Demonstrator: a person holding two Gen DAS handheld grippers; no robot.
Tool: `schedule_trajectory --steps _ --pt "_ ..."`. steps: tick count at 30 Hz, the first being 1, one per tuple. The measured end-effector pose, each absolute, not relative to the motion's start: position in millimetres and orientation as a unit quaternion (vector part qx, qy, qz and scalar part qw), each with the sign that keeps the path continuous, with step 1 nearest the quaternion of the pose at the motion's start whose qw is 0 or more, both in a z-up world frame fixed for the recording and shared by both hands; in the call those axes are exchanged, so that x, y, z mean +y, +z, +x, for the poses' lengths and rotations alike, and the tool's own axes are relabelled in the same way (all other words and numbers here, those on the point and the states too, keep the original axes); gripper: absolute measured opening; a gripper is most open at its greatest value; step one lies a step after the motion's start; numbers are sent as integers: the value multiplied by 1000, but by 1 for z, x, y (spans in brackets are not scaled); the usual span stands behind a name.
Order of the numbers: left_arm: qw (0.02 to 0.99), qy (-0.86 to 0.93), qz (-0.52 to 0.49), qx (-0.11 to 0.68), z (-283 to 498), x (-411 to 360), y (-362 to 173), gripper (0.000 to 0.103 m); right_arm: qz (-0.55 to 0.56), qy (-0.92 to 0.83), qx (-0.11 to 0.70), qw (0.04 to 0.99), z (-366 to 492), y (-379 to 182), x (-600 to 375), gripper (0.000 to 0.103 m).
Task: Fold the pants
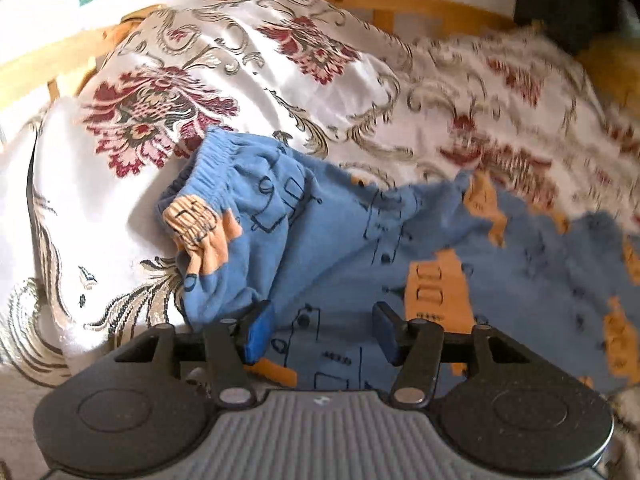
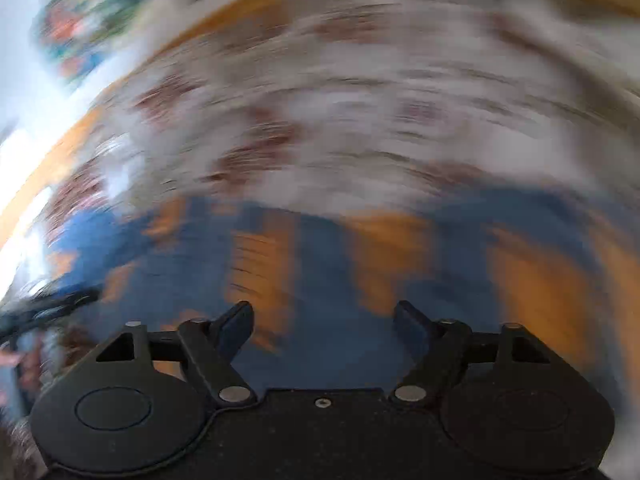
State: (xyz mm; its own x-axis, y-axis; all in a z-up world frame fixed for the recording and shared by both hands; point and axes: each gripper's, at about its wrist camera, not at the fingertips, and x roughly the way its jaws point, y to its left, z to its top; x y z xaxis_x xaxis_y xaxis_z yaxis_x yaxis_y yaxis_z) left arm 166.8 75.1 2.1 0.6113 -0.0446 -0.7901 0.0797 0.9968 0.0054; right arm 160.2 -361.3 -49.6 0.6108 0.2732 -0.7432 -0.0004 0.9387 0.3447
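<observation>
A floral bedspread point(image 1: 340, 92) covers the bed, with a wooden headboard point(image 1: 400, 4) along its far edge and bare cover open beyond the garment. The blue pants point(image 1: 360, 248) lie crumpled across it, waistband point(image 1: 216, 164) far-left. The left gripper point(image 1: 322, 334) hangs spread and empty directly over the cloth. The right gripper point(image 2: 324, 330), likewise parted, hovers above blurred blue fabric.

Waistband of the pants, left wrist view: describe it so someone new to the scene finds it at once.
Start from the white bedspread with dark red flowers. The blue pants with orange patches lie on it, ahead of the open left gripper. The waistband is their bunched, ribbed elastic edge at the far left end, the only gathered strip on the cloth.
</observation>
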Motion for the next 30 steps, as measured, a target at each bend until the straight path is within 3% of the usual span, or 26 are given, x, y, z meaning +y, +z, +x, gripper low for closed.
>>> schedule_trajectory --steps 2,3,4,5,17,23,26,30 --pt "894 -27 38 447 162 66 8 76 197 7 405 893 124 -40 -385 79" --pt "894 -18 40 445 159 62 12 87 211 -30 385 898 106 -33 -393 84" --pt "899 -12 40 437 153 57 18 93 221 -59 366 902 90 -26 -400 94" --pt "906 -14 39 422 147 53 25 94 232 -83 346 905 76 -22 -403 98" --pt "888 -309 38 339 133 -108 66 99 426 -103 259 861 44 -53 -469 90" --pt "854 -372 114 346 138 -199 35 100 411 -114 298 854 62 -60 -475 78" --pt "839 -353 157 383 140 -219 4 100 386 -106 329 855 59 -55 -471 78" --pt "841 -358 133 383 133 -202 -10 102 426 -92 328 838 58 -62 -480 80"
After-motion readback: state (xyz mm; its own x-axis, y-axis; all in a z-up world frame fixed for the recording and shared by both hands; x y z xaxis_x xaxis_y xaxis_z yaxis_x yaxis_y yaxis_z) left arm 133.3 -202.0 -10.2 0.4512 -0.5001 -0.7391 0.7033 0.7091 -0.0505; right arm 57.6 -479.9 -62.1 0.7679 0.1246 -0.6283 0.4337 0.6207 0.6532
